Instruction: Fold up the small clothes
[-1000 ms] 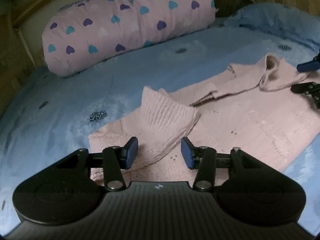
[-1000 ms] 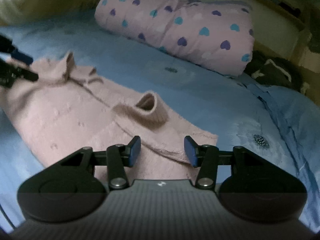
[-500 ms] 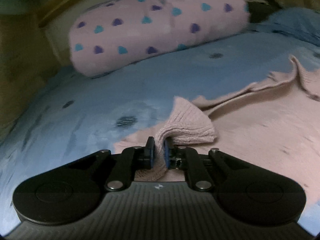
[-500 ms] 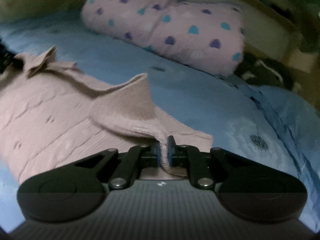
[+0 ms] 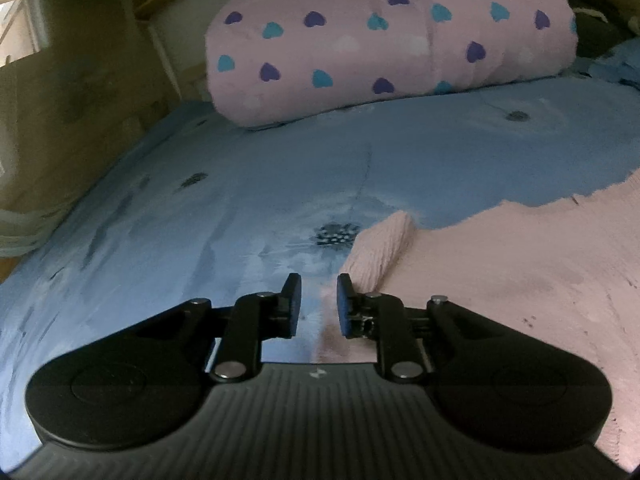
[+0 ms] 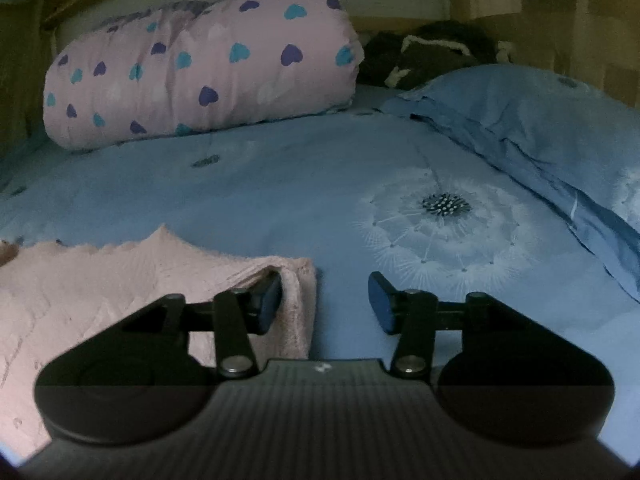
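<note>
A pale pink knitted sweater [image 5: 500, 276] lies flat on the blue bed sheet [image 5: 240, 208], filling the lower right of the left wrist view. Its folded sleeve end [image 5: 380, 248] sits just ahead of my left gripper [image 5: 319, 306], which is open and empty at the sweater's left edge. In the right wrist view the sweater [image 6: 100, 280] lies at the lower left, with a folded edge [image 6: 298, 304] between the fingers. My right gripper [image 6: 325, 304] is open and empty, its left finger resting against that fold.
A rolled pink quilt with blue and purple hearts [image 5: 384, 36] lies along the headboard; it also shows in the right wrist view [image 6: 200, 68]. A blue pillow [image 6: 532, 128] lies at the right, dark clothing [image 6: 424, 56] behind it. A wooden wall [image 5: 60, 112] stands at the left.
Both grippers were shut on the sweater's sleeves half a second ago. Both have now opened and let go, and the sleeves lie folded flat on the sweater body.
</note>
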### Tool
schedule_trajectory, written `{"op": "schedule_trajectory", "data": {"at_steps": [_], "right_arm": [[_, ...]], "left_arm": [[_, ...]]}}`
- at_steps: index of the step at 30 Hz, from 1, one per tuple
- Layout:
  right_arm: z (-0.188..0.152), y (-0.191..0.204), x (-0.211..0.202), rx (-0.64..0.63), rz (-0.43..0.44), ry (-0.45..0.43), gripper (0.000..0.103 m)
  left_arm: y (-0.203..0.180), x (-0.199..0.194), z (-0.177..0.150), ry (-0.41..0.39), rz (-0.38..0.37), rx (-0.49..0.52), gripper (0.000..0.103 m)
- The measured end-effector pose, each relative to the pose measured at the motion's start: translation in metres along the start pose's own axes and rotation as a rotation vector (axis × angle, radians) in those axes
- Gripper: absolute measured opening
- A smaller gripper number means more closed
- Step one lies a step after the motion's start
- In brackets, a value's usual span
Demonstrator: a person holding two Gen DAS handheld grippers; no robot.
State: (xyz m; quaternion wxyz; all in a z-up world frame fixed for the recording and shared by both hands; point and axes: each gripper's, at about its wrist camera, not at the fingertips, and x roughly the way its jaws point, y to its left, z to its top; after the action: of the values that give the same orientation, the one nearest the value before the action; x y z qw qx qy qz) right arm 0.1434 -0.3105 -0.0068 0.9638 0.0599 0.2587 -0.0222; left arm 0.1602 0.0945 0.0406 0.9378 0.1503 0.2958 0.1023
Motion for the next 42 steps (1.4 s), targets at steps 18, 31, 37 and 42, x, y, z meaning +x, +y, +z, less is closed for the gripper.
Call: {"op": "schedule_trajectory", "data": {"at_steps": [18,31,37,42], "right_arm": [[0.003,0.045,-0.01,-0.294,0.239,0.127,0.018],[0.021,0.062,0.049,-0.298,0.074,0.083,0.017],[0.024,0.047,0.049,-0.228,0.074,0.09,0.017],[0.028,0.037,0.021,-0.179,0.094,0.084,0.052]], "left_arm": [[-0.01,-0.015,-0.002,0.008,-0.163,-0.023,0.025],[-0.013,0.017,-0.01,0.054,-0.127,-0.023,0.029],[-0.008,0.0,-0.002,0.083,-0.154,-0.029,0.05],[0.002,-0.031,0.001,0.099,-0.156,-0.052,0.074]]}}
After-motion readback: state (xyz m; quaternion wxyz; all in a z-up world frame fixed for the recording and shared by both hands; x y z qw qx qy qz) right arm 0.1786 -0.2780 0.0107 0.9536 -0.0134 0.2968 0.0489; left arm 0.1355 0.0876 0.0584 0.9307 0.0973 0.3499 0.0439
